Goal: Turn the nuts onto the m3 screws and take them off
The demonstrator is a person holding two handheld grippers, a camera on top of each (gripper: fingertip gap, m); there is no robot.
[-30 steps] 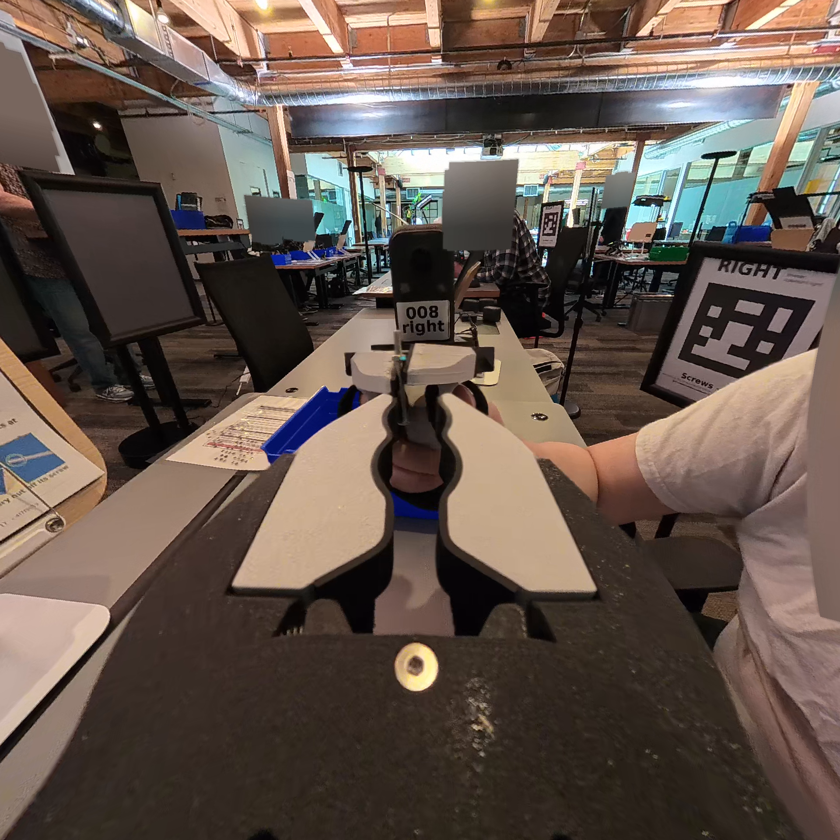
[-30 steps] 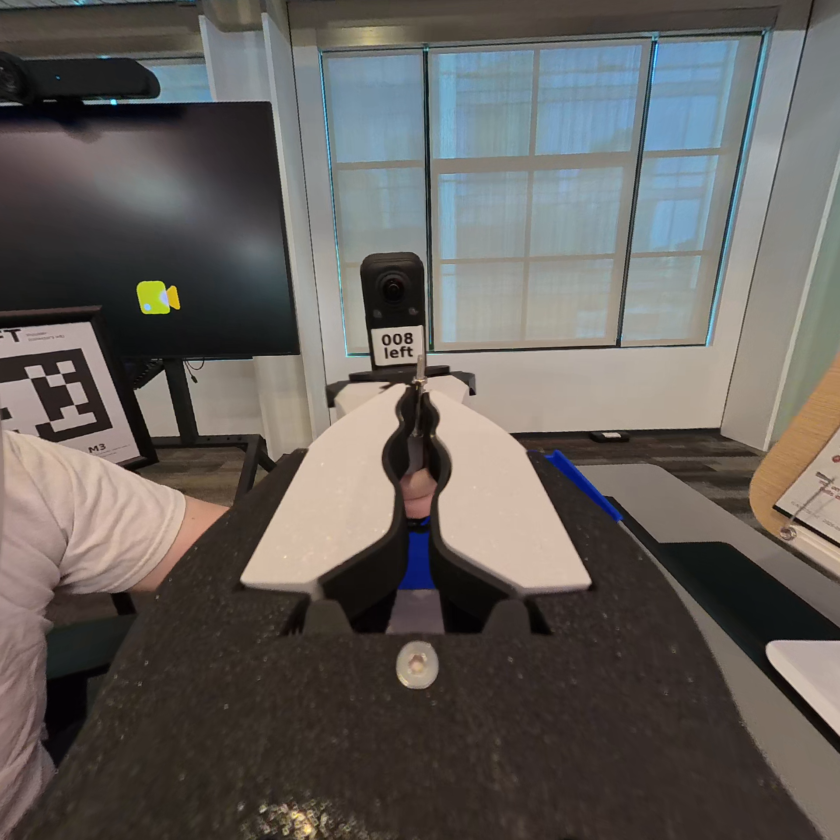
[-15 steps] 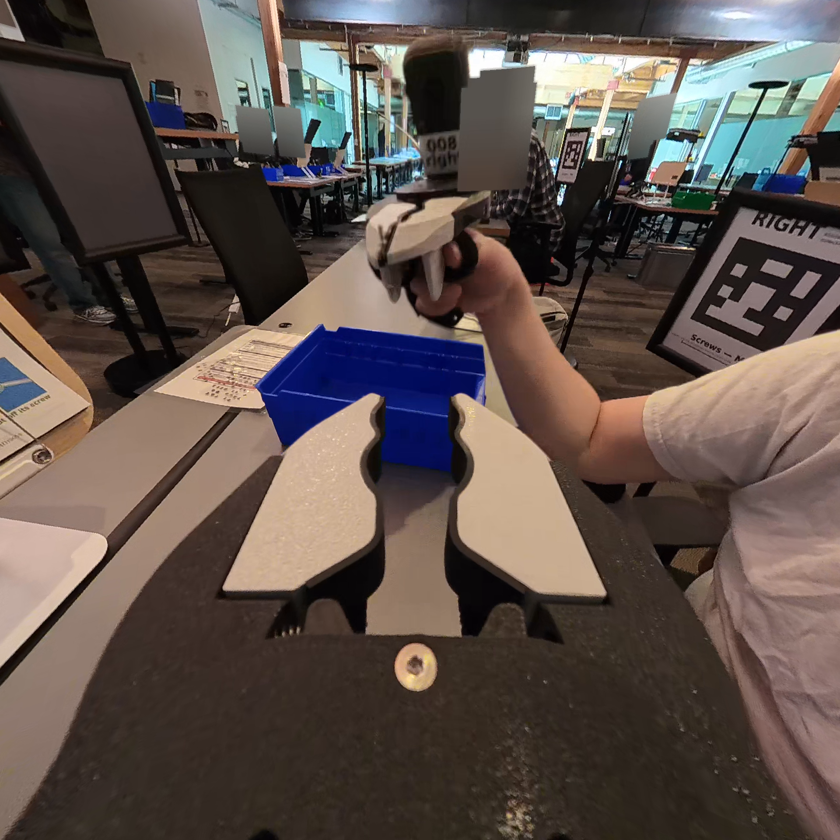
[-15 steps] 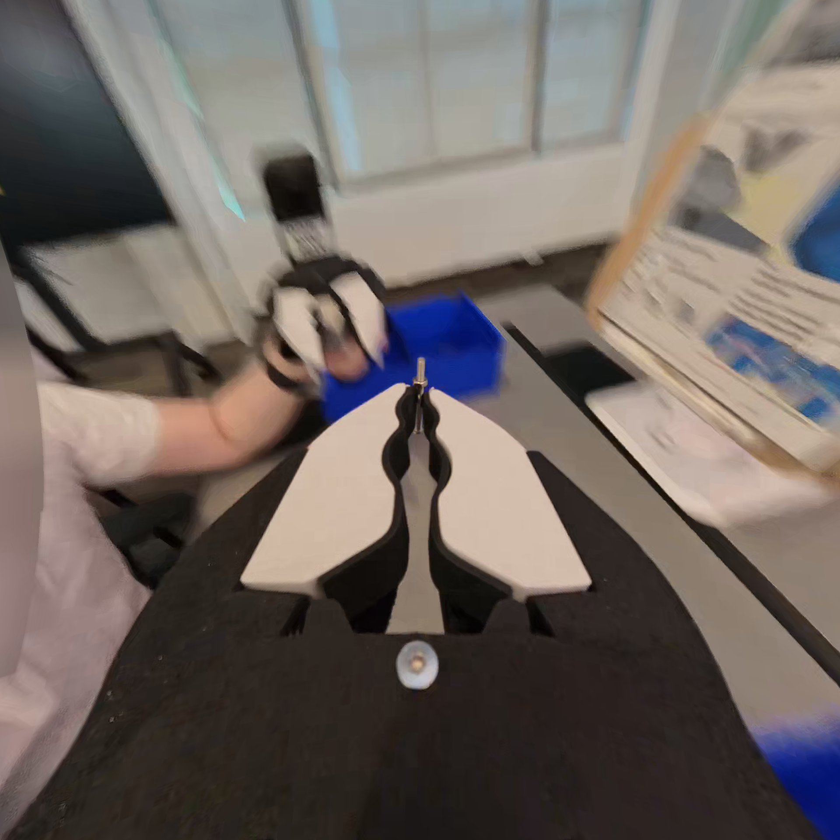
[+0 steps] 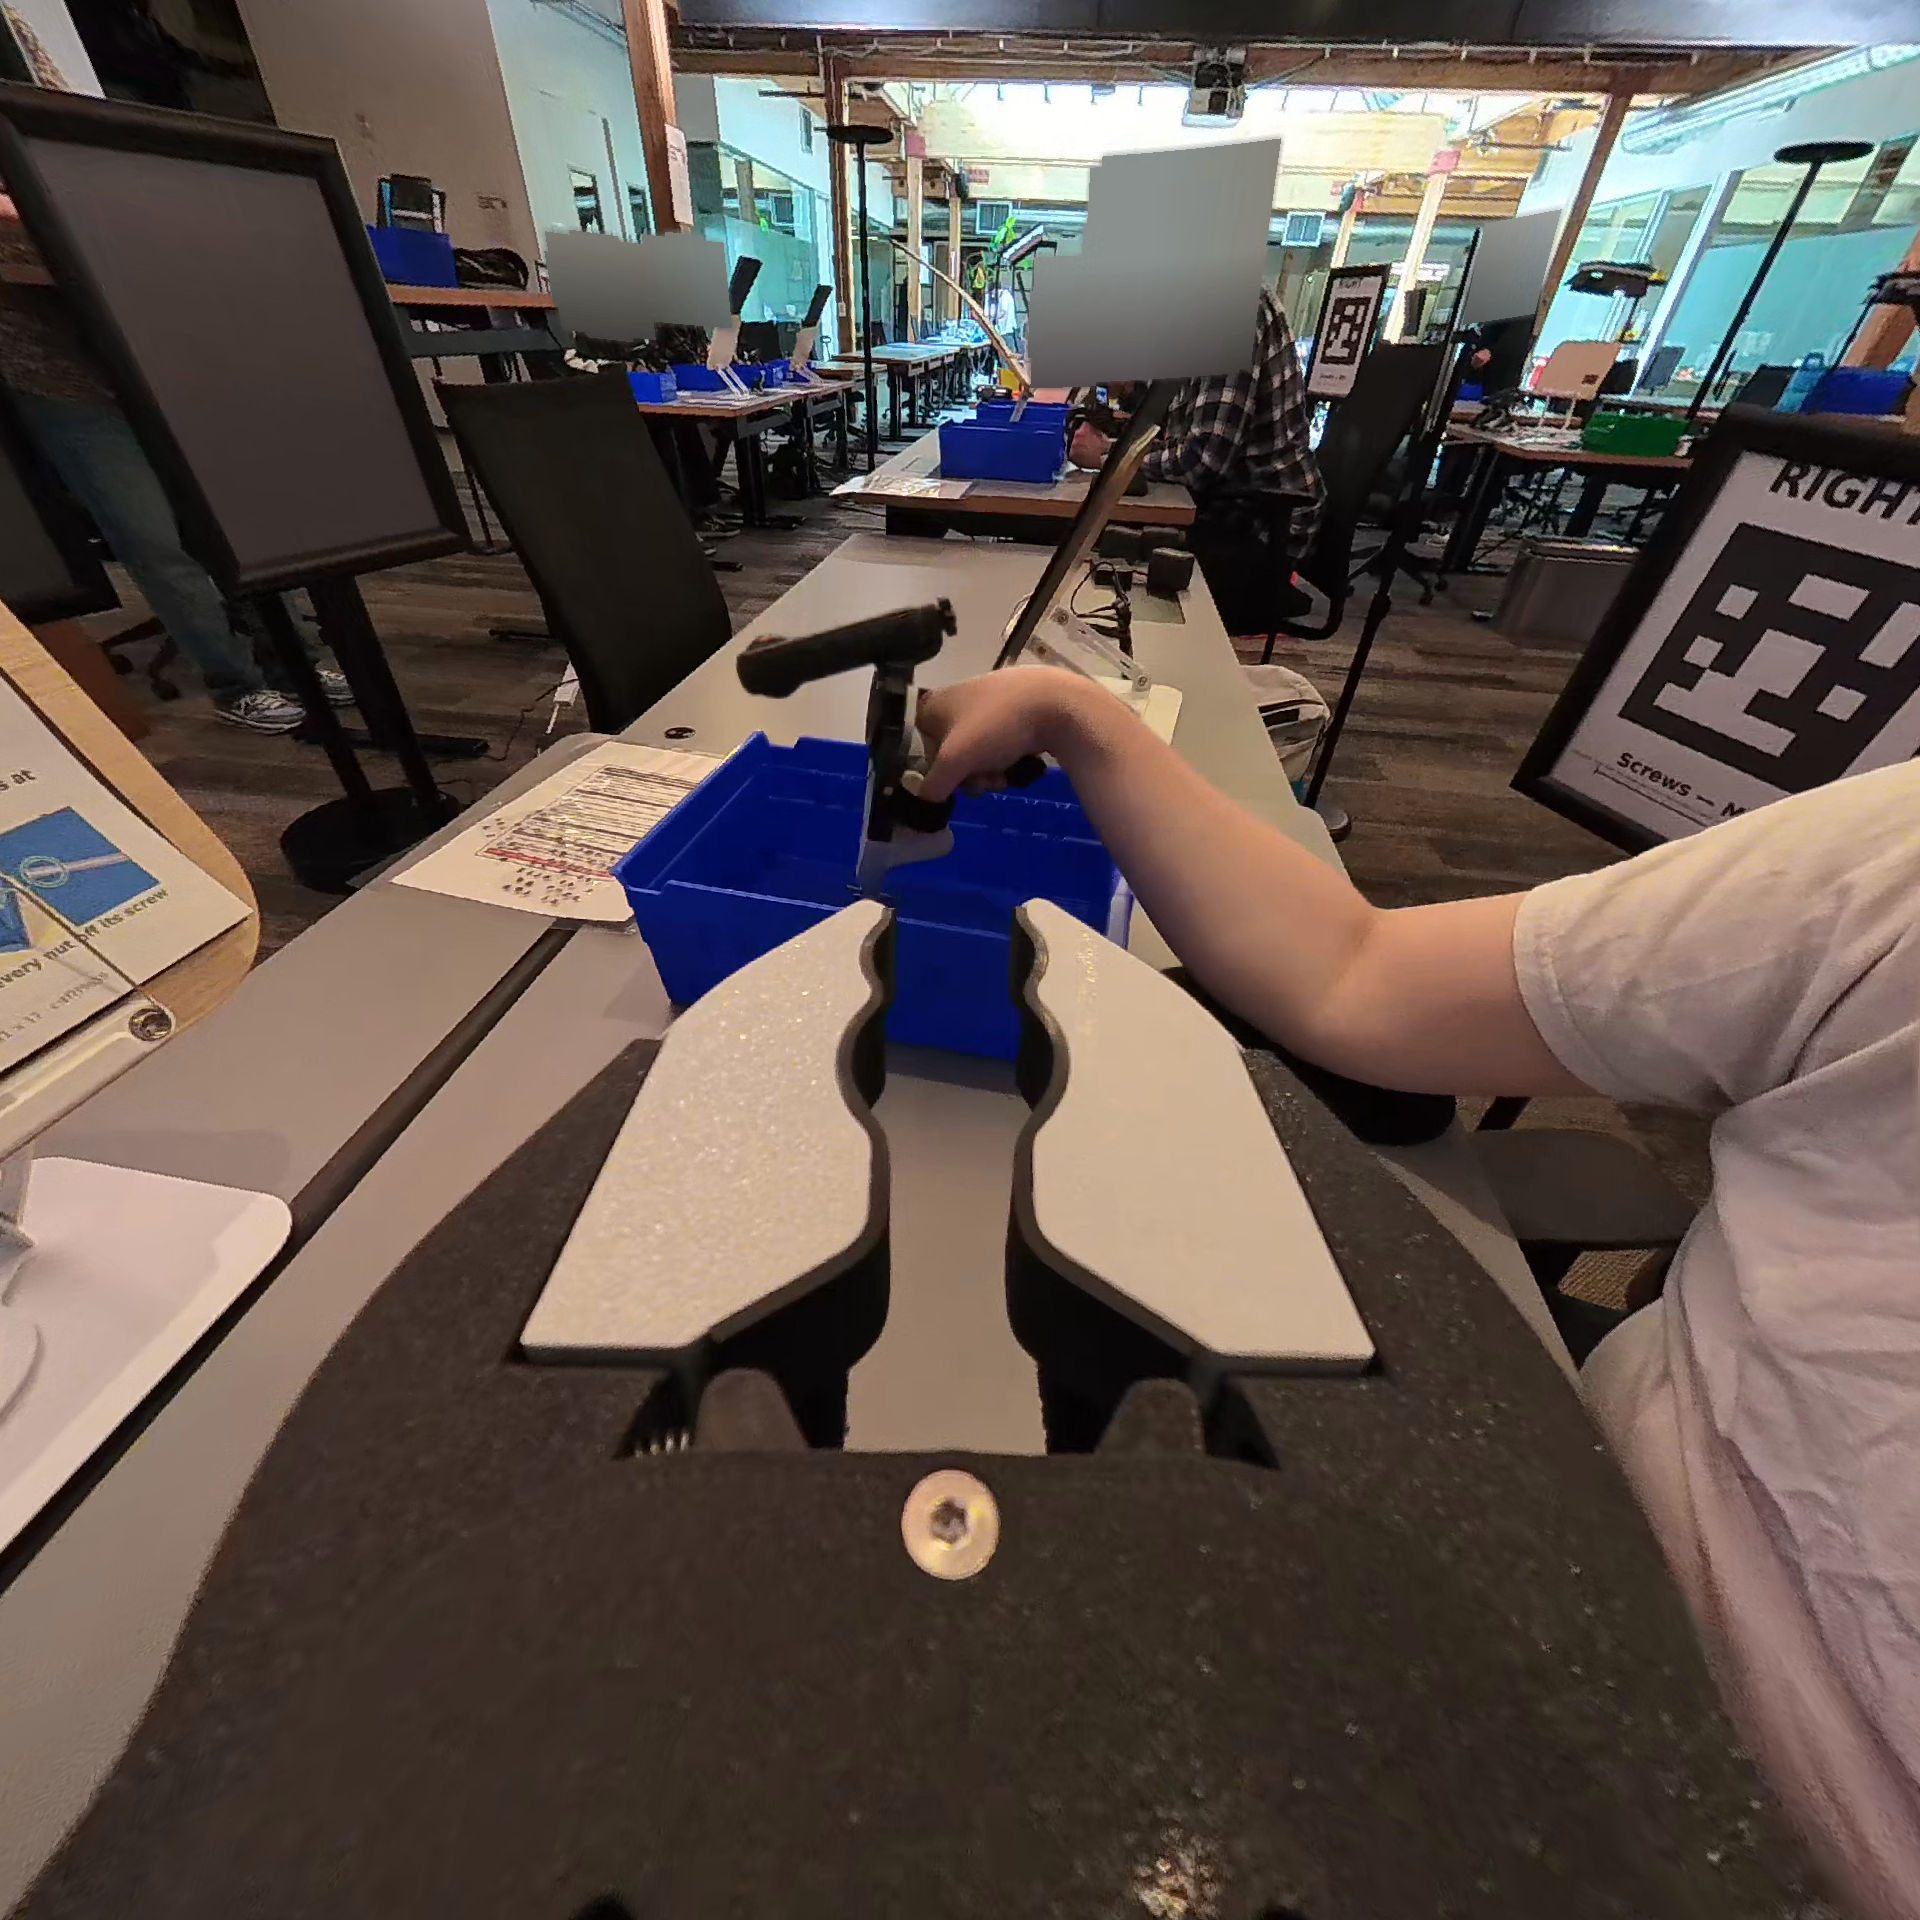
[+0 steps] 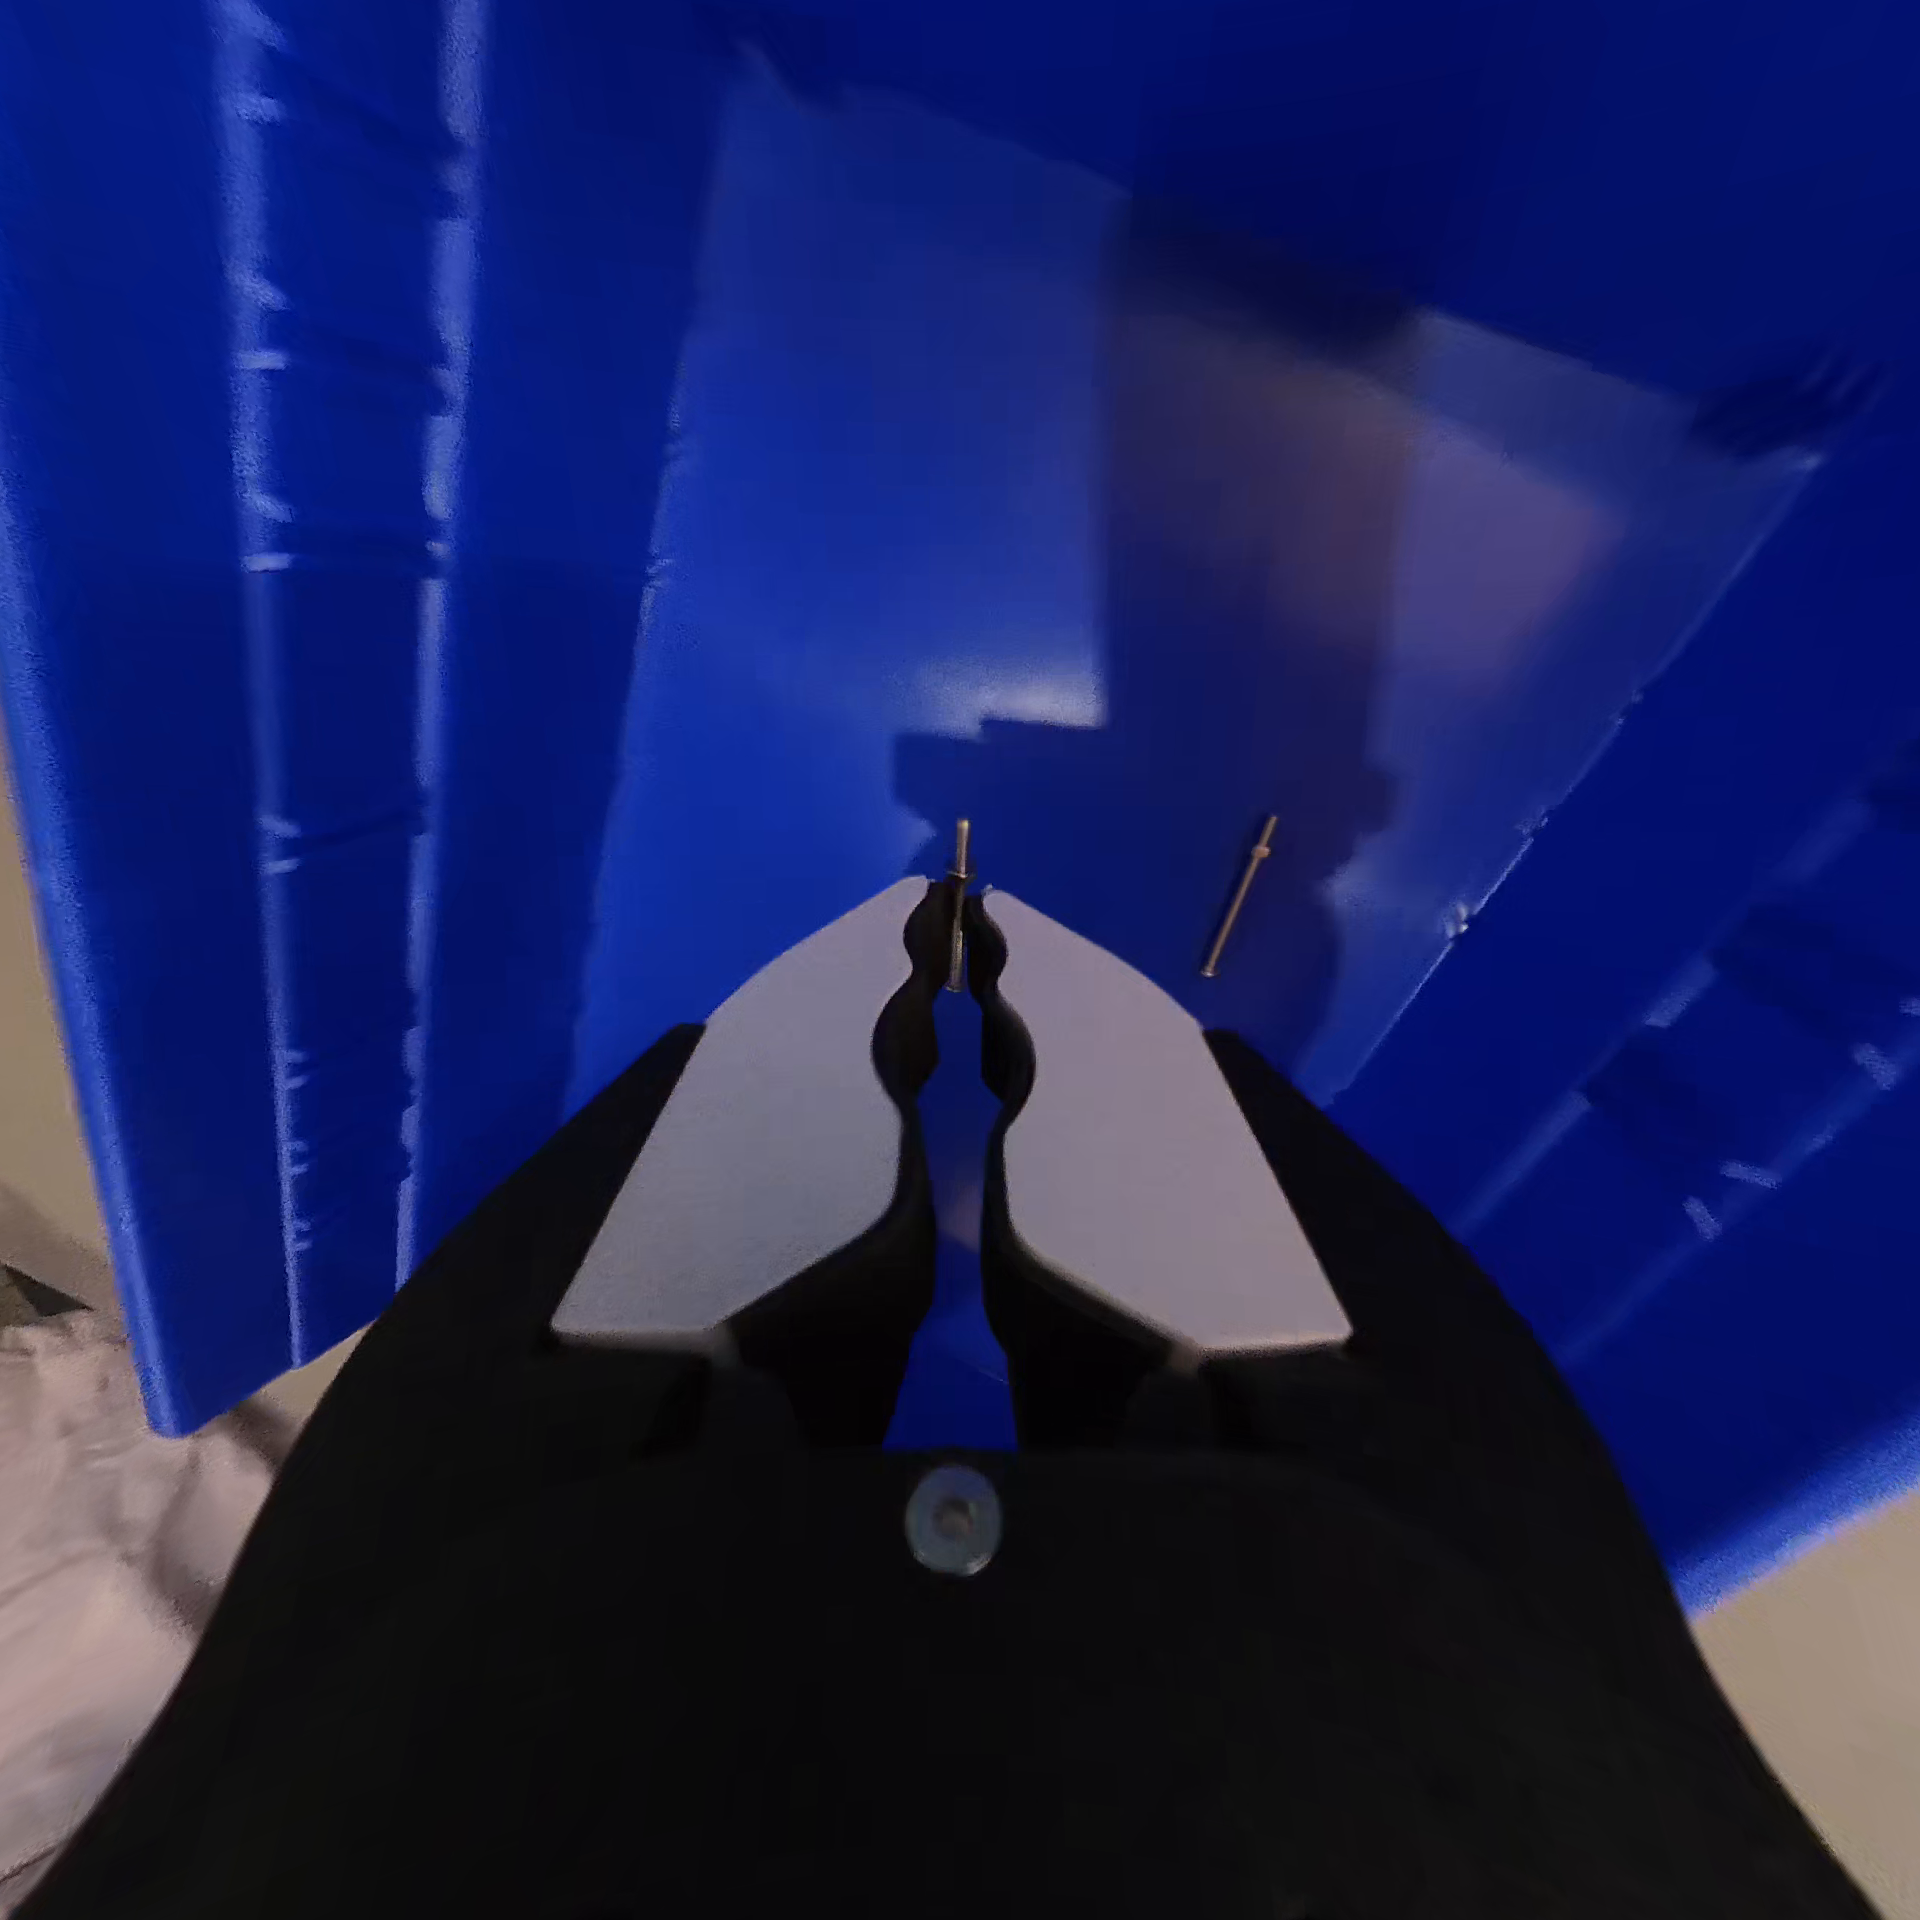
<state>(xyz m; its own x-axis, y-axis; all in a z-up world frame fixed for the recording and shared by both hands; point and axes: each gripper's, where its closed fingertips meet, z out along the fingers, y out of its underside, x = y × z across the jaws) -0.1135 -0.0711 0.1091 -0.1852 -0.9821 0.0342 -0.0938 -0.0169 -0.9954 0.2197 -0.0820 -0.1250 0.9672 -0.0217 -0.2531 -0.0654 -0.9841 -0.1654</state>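
My right gripper (image 6: pixel 957 896) is shut on a thin m3 screw (image 6: pixel 960 854) with a nut near its tips, and points down into the blue bin (image 6: pixel 343 582). A second screw with a nut (image 6: pixel 1238 896) lies on the bin floor just to the right. In the left wrist view the right gripper (image 5: pixel 883 842) hangs over the blue bin (image 5: pixel 748 883), held by a hand. My left gripper (image 5: pixel 951 920) is open and empty, a little short of the bin's near wall.
A paper sheet (image 5: pixel 566 821) lies left of the bin on the grey table (image 5: pixel 312 1049). A leaning instruction board (image 5: pixel 73 883) and a white stand base (image 5: pixel 104 1278) are at the left. A framed marker sign (image 5: pixel 1787 655) stands at the right. The person's arm (image 5: pixel 1299 925) crosses from the right.
The two grippers have parted. My left gripper opened and drew back. My right gripper, still holding the screw, swung down into the blue bin.
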